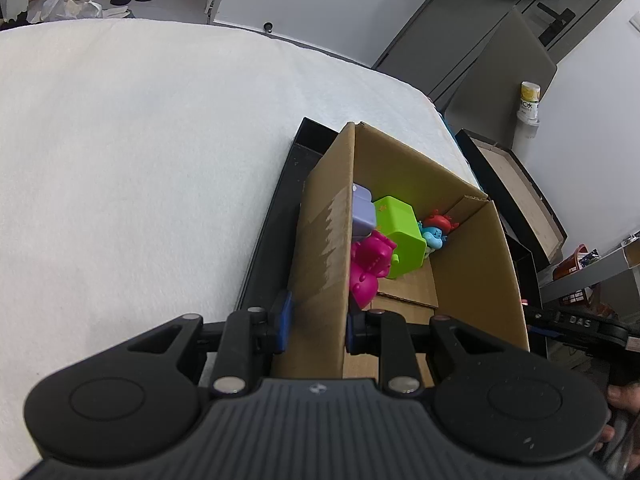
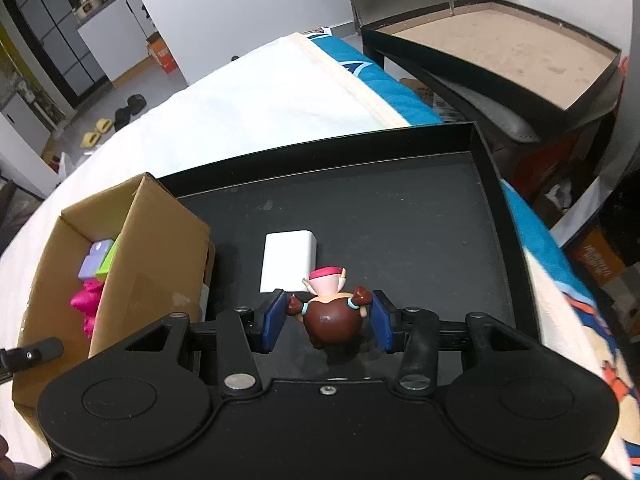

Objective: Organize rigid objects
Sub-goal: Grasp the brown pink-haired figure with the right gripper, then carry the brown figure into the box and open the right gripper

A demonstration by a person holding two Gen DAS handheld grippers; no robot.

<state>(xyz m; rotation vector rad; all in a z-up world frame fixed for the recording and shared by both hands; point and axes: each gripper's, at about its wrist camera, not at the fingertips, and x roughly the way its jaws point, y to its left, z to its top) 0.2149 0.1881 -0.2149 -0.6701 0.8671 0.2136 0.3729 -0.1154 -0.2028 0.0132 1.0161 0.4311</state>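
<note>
right gripper (image 2: pixel 329 316) closed on brown-haired figurine (image 2: pixel 330 312) above black tray (image 2: pixel 400 216), beside white block (image 2: pixel 289 262). left gripper (image 1: pixel 316 330) clamped on cardboard box (image 1: pixel 468 264) wall. likely risk: narrow pigtail contact, so twisting and dropping before reaching box.

Cardboard box (image 1: pixel 400 208): plain brown corrugated board, matt, with a glossy tape strip on one flap. Toys inside (image 1: pixel 400 236): smooth, shiny plastic. Black tray (image 2: pixel 400 208): matt, scuffed and dusty. Figurine (image 2: pixel 332 312), lower centre: glossy plastic. White cloth (image 1: pixel 140 160): rough, towel-like weave.
</note>
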